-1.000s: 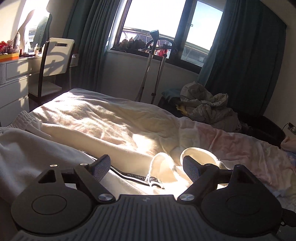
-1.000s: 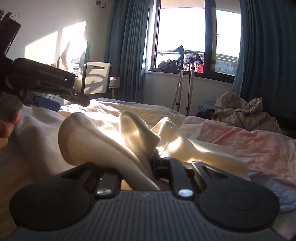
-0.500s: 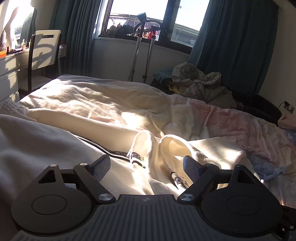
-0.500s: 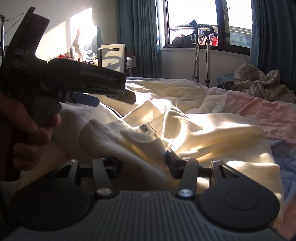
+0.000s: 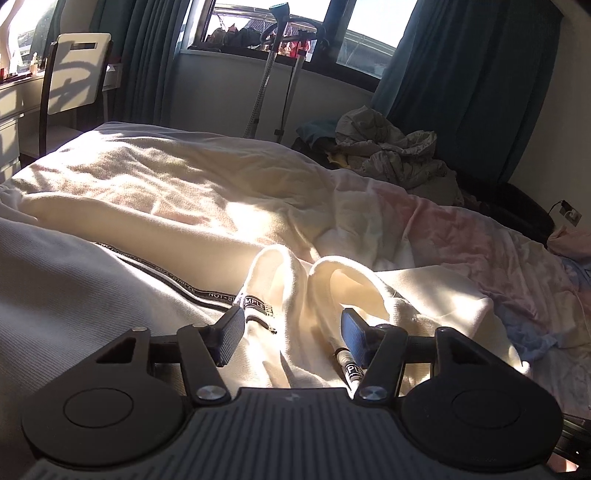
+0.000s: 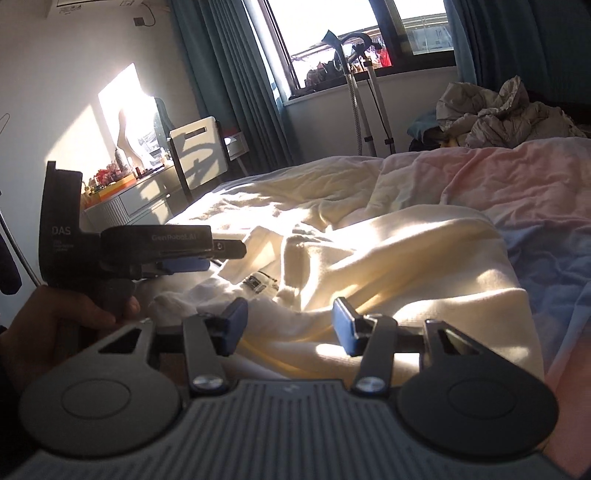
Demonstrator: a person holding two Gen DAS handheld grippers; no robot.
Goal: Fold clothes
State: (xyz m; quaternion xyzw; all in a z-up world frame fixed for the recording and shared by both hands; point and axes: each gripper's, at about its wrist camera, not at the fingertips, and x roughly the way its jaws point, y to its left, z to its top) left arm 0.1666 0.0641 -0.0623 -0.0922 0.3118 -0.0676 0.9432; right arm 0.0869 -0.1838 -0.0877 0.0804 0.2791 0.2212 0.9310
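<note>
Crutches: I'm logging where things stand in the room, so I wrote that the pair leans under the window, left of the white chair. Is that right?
Not quite. The crutches do lean under the window, but they stand right of the white chair, not left. The right wrist view shows it; the left wrist view agrees.

Ahead of you, the bed [image 5: 155, 177] lies open across the middle of the left view, with bare blanket up to its far edge. A rumpled cream garment [image 5: 295, 306] bunches low in the frame, right between your left gripper [image 5: 291, 334]'s closing jaws. In the right view, that gripper blocks the left side; the pink sheet [image 6: 517, 177] at upper right is clear.
</note>
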